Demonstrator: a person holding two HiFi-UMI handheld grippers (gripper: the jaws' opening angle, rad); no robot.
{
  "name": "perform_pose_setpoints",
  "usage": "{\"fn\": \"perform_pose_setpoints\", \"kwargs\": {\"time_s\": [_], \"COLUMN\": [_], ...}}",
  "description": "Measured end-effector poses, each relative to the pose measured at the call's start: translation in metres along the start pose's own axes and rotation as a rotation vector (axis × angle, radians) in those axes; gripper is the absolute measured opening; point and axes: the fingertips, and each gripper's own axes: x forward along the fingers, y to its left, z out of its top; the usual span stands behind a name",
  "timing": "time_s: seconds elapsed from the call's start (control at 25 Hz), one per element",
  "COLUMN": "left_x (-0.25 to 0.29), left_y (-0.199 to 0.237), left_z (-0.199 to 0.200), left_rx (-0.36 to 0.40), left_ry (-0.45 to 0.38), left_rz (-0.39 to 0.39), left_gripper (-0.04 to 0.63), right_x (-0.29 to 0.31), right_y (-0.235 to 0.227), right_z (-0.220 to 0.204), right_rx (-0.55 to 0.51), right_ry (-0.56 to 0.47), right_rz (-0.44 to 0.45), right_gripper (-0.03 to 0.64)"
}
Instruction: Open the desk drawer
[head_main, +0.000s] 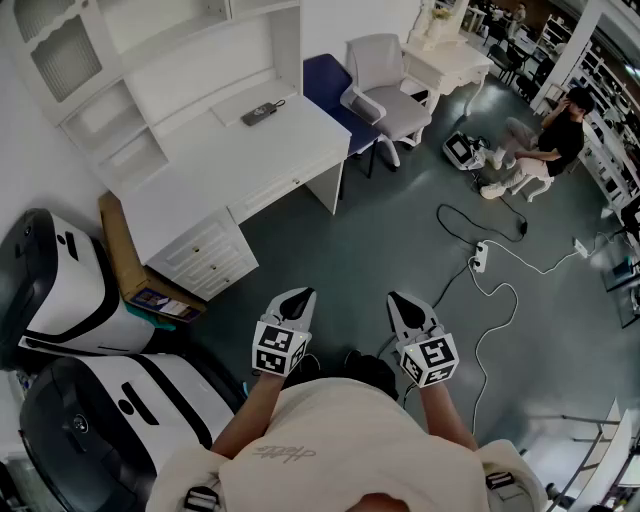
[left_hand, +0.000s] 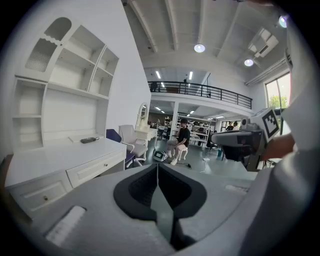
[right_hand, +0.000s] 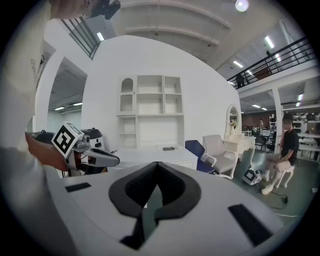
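Note:
The white desk (head_main: 225, 160) with a shelf unit stands at the upper left of the head view. Its wide drawer (head_main: 268, 192) under the top is closed; in the left gripper view the drawer (left_hand: 95, 168) shows its small knob. Both grippers hover over the dark floor, well short of the desk. My left gripper (head_main: 302, 294) is shut with nothing in it, its jaws meeting at the tip (left_hand: 158, 167). My right gripper (head_main: 398, 298) beside it is shut and empty too (right_hand: 156, 165). Each gripper appears in the other's view.
A stack of small drawers (head_main: 205, 255) sits under the desk's left end, a cardboard box (head_main: 125, 255) beside it. Two white-and-black machines (head_main: 70, 300) stand at the left. A dark remote (head_main: 262, 111) lies on the desk. Chairs (head_main: 385, 95), floor cables (head_main: 490, 270) and a seated person (head_main: 545, 145) are to the right.

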Motion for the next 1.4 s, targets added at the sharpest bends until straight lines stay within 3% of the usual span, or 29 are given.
{"fn": "perform_pose_setpoints", "kwargs": {"time_s": [0.16,0.36,0.56,0.76,0.88,1.0,1.2,1.4], "left_x": [-0.002,-0.010,-0.005,0.012,0.025,0.041,0.058,0.081], "left_y": [0.012,0.027,0.038,0.038,0.040,0.046,0.072,0.113], "left_z": [-0.001,0.001,-0.014,-0.031,-0.028,-0.021,-0.017,0.003], "left_rx": [-0.004,-0.005,-0.007,-0.055,-0.051,-0.031,-0.033,-0.038], "left_ry": [-0.002,-0.015,0.019,0.057,0.063,0.066,0.110,0.141], "left_rz": [0.007,0.011,-0.008,-0.047,-0.055,-0.059,-0.008,0.070], "left_gripper": [0.018,0.018,0.018,0.018,0.018,0.018,0.018,0.018], "right_x": [0.007,0.021,0.035,0.030,0.029,0.039,0.088,0.154], "right_y": [-0.004,0.002,0.008,0.004,-0.014,-0.032,-0.045,-0.062], "right_z": [0.002,0.011,0.012,0.011,-0.001,-0.006,-0.017,0.006], "right_rx": [0.092,0.046,0.113,-0.029,0.075,0.109,0.173,0.115], "right_ry": [-0.025,-0.031,-0.035,0.015,0.036,0.046,0.070,0.050], "right_rz": [-0.013,-0.022,-0.026,-0.065,-0.074,-0.085,-0.014,0.080], "right_gripper": [0.002,0.002,0.002,0.002,0.002,0.002,0.002,0.002]}}
